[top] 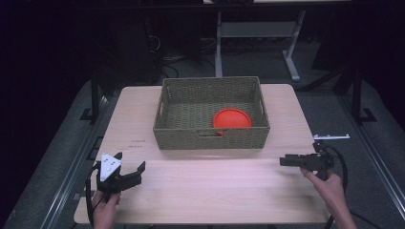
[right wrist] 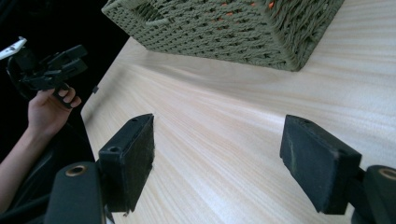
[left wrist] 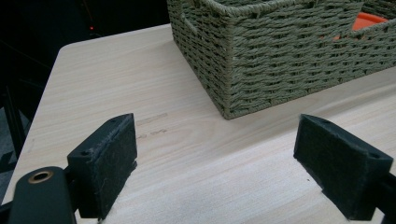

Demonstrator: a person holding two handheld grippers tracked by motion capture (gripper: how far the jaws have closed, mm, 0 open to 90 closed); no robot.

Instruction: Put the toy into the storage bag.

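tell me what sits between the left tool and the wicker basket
Nothing: in the high view only bare wooden table separates the left tool from the wicker basket.

Left claw and right claw both gape wide, holding nothing, pointing inward.

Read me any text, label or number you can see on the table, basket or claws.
Nothing legible.
Table: faint dark marks near the basket's left front corner, too small and blurred to read.
Basket, orange plate and both claws: no lettering seen.
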